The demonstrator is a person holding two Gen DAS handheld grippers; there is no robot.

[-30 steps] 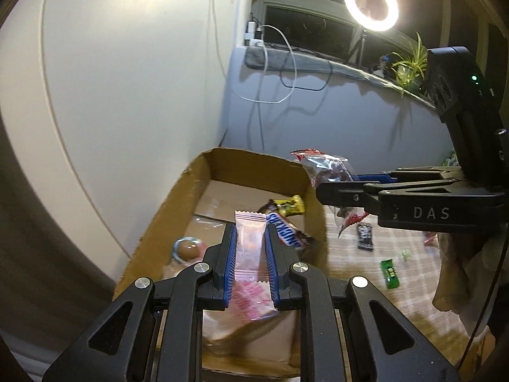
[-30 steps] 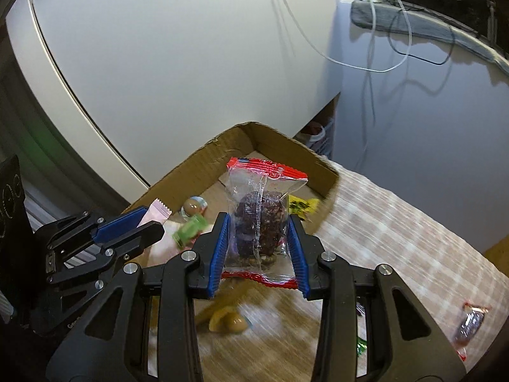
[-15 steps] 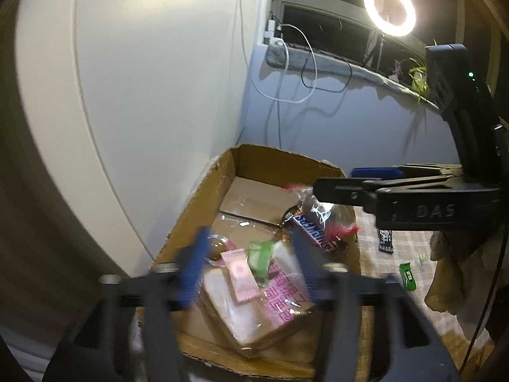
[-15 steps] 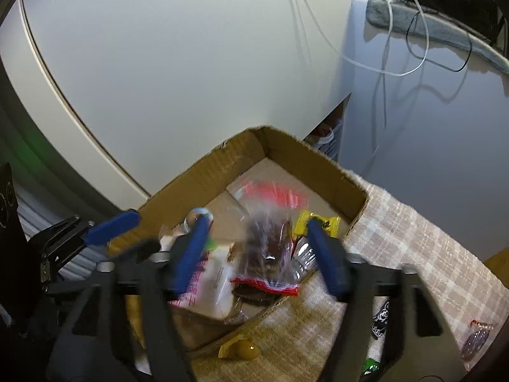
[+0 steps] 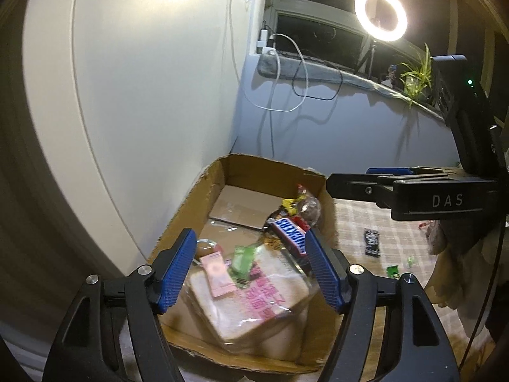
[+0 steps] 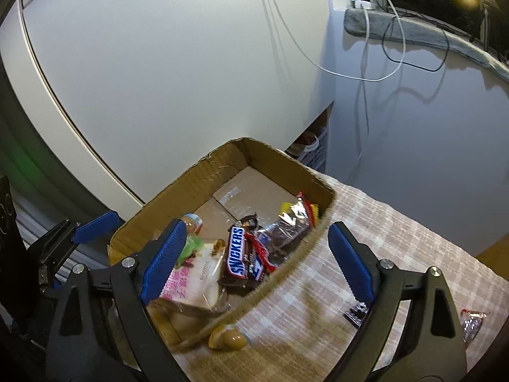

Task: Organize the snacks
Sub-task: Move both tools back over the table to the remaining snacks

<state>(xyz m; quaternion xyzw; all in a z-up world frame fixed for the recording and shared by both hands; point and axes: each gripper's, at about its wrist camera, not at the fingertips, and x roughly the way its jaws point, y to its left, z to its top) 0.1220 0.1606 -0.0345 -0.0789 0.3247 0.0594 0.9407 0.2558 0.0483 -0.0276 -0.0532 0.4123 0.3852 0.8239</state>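
Dropped snacks now lie in box on checked cloth.

The left tongs, which a second ago clamped a small pink sachet, are opening with nothing between them; the sachet now lies inside the brown cardboard box. The right tongs are likewise opening, and their clear red-edged packet of dark snacks now rests in the box.
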